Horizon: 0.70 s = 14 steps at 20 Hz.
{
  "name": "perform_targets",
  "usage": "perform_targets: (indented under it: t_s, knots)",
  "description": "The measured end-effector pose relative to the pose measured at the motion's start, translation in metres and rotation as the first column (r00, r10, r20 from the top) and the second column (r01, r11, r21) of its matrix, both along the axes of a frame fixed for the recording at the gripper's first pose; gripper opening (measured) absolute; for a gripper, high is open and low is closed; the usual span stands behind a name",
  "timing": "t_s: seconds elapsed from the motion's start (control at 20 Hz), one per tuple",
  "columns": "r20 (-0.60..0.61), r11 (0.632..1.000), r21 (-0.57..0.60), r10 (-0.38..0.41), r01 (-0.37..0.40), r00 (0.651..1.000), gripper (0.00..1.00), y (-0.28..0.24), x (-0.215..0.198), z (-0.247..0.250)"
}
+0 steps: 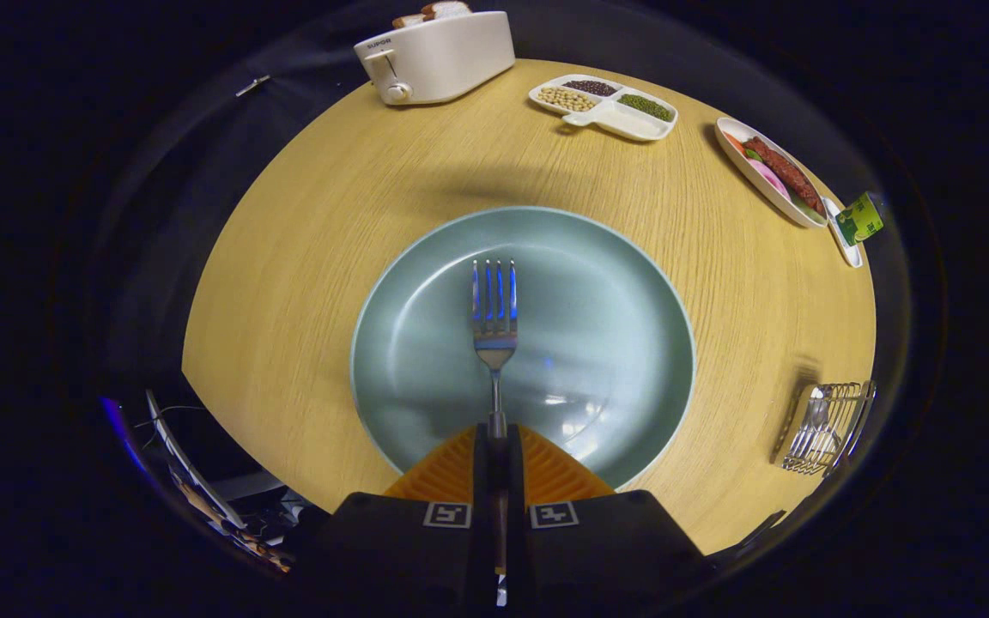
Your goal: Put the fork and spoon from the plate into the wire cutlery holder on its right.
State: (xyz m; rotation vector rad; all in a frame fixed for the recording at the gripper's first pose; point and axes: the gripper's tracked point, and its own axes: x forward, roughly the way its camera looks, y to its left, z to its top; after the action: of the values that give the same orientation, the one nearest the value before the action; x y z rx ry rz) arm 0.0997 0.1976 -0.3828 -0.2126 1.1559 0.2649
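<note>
The fork (494, 322) sits clamped by its handle between the fingers of our gripper (495, 442), which are closed down to the width of that thin stem; the tines point straight ahead over the middle of the green plate (615, 257). We cannot tell whether the fork is lifted clear of the plate or just touching it.

The handle is narrow and smooth, so we judge it could pivot or slip in the pinch if we swing too fast.

The wire cutlery holder (825, 425) stands well off to the right on the wooden table (306, 257), and something metal, likely the spoon (814, 412), seems to stand in it already, though it is too small to be sure. Coming in at a slant, we could catch the tines on the wires or tip the light holder over.
</note>
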Motion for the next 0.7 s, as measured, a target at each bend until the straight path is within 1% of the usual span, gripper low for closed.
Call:
perform_targets:
  t_s: [0.15,0.3,0.45,0.55,0.7]
  knots:
    - [-0.007,0.998,0.057,-0.008,0.008,1.000,0.10,-0.003,-0.003,0.027]
    - [0.023,0.997,0.081,0.007,-0.009,1.000,0.10,-0.020,-0.004,0.065]
    - [-0.012,0.982,0.185,-0.026,0.028,1.000,0.10,-0.035,-0.013,0.108]
    - [-0.020,0.975,0.217,-0.040,0.043,0.999,0.10,-0.057,-0.016,0.134]
    - [-0.001,0.981,0.192,-0.039,0.039,0.999,0.10,-0.111,-0.014,0.164]
